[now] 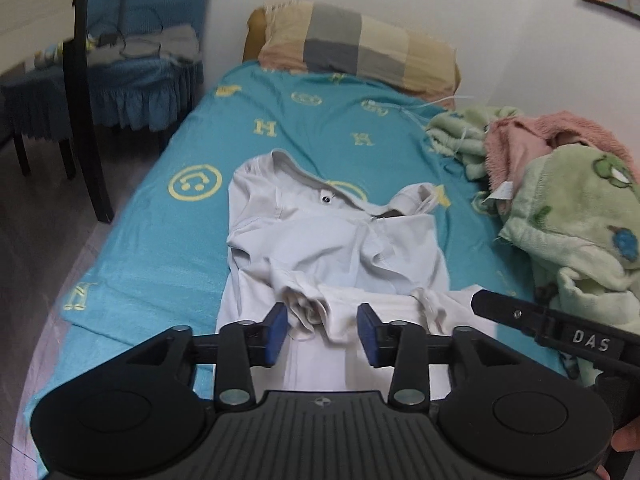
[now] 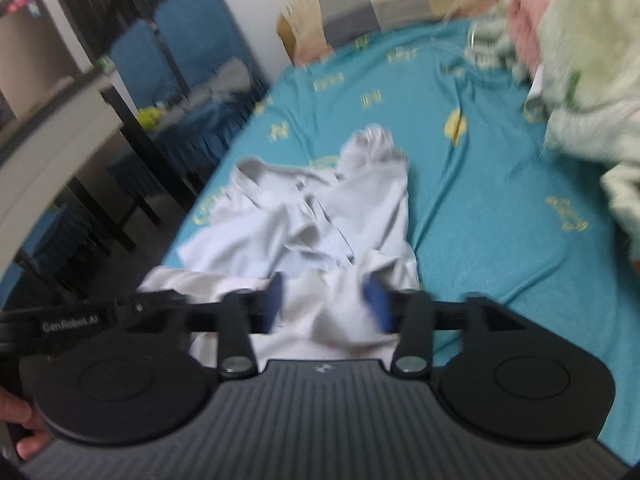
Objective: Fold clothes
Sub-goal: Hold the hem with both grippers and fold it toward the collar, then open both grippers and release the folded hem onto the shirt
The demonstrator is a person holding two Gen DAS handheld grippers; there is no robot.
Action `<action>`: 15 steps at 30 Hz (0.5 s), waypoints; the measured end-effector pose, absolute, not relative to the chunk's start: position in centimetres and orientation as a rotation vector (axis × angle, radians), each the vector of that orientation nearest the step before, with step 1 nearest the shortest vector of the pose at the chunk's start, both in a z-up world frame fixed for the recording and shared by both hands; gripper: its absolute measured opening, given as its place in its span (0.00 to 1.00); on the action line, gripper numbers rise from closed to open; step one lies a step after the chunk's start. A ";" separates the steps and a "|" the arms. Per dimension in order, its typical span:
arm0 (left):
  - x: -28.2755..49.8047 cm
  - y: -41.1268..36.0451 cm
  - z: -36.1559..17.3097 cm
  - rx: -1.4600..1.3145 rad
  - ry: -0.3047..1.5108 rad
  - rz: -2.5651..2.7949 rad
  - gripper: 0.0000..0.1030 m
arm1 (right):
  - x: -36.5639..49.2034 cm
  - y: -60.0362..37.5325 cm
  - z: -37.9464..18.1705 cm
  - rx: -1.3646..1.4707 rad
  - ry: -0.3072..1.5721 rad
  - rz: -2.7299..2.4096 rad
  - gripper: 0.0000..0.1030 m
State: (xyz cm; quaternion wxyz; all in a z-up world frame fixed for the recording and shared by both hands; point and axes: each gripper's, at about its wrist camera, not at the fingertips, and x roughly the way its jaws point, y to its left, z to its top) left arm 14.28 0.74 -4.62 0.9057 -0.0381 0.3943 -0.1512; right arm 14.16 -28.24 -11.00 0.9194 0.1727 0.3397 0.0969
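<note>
White shirt lies crumpled on the bed, roughly mid-bed, collar toward the far end, w/ one dark button showing near the collar. Near hem bunched up, reaching to the near edge of the teal sheet.

Left gripper: jaws open wide, blue pads either side of a raised fold of the shirt's near hem. Fabric sits betw. the pads but they aren't pressed on it; gap visible both sides. Nothing held.

Right gripper: jaws also apart, white cloth betw. and under the pads. Right-wrist view is motion-blurred, so contact w/ cloth can't be told for sure; no clamp seen. In the left-wrist view the right gripper's black body enters from the right, just above the shirt's near right corner.

Sheet: teal w/ yellow letters + smiley print. Pillow, patchwork beige/grey, at far end against the wall. Right side of bed: heap of green blankets w/ a pink towel tucked in, near but not touching the shirt. Left of bed: blue-covered chair w/ grey items on seat, dark table leg in front.
</note>
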 end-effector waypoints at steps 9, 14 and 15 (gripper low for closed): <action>5.7 1.5 -1.2 -0.052 0.708 -0.330 0.82 | 6.0 -28.2 -6.6 0.301 0.571 0.205 0.80; 4.3 2.9 -2.8 -0.202 0.858 -0.353 0.85 | 4.4 -29.4 -7.3 0.400 0.625 0.200 0.79; 4.6 3.5 -3.6 -0.264 0.920 -0.349 0.85 | 4.5 -29.7 -7.7 0.439 0.658 0.199 0.79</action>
